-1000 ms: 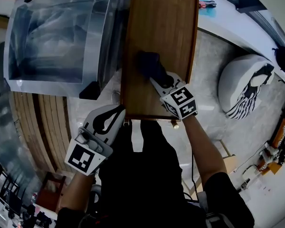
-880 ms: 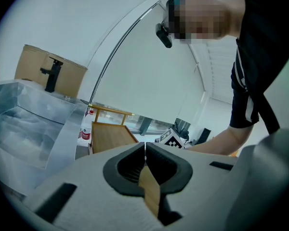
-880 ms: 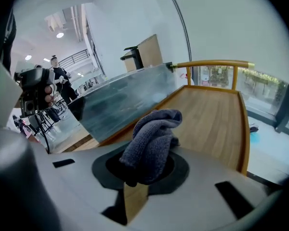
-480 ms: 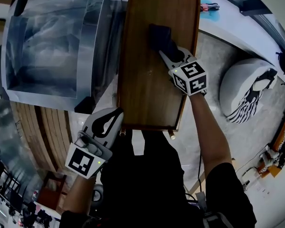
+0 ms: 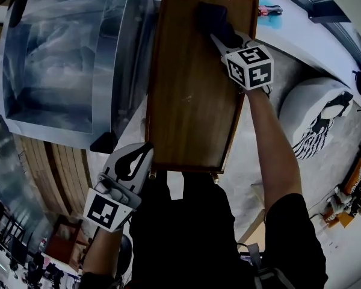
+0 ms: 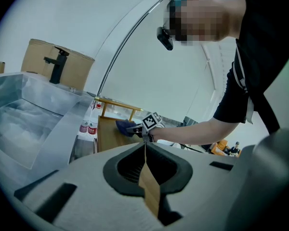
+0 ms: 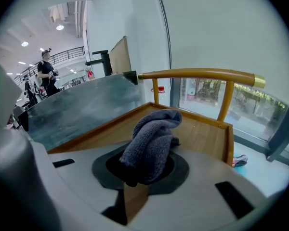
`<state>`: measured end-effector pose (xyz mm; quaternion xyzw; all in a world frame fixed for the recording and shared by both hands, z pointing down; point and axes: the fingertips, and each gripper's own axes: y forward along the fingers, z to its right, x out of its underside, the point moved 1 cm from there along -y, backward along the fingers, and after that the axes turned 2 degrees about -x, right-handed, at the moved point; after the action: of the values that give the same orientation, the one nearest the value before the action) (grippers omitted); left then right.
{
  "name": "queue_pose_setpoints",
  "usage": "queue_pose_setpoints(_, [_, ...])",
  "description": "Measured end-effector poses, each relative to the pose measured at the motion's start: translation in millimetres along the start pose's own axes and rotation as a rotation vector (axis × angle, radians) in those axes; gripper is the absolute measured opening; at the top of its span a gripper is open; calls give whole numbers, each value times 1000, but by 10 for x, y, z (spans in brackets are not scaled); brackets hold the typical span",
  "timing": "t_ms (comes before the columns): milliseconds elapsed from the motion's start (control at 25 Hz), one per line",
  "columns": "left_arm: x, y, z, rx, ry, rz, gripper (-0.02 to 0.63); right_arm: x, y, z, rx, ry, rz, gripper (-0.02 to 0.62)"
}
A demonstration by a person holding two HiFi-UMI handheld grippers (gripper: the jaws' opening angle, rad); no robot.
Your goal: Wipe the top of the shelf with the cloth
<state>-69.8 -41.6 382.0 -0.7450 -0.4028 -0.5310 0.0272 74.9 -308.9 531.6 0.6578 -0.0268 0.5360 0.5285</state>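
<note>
The brown wooden shelf top [image 5: 189, 95] runs away from me in the head view. A dark blue-grey cloth [image 5: 210, 15] lies bunched on its far end, near the right corner. My right gripper [image 5: 224, 36] is shut on the cloth [image 7: 151, 138], pressing it on the wood [image 7: 204, 134] just short of the yellow end rail [image 7: 202, 74]. My left gripper [image 5: 134, 160] hangs beside the shelf's near left corner, shut and holding nothing. From the left gripper view, its jaws [image 6: 145, 150] meet, and the cloth [image 6: 124, 126] shows far off.
A steel sink basin [image 5: 60, 59] with a black faucet [image 6: 58, 61] stands along the shelf's left side. Two bottles [image 6: 87, 127] sit between them. A grey beanbag [image 5: 316, 116] lies on the floor to the right. People stand far off [image 7: 45, 71].
My right gripper has slid the cloth from the shelf's middle to its far right end. The left gripper has barely moved.
</note>
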Motion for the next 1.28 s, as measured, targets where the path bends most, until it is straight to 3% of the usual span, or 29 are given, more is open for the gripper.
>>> queue_pose_setpoints(600, [131, -84, -128, -52, -28, -17, 26, -269, 445, 578, 78, -24, -47, 61])
queue_pose_setpoints(1280, [164, -75, -31, 14, -17, -21, 26, 34, 276, 78, 25, -50, -83, 61])
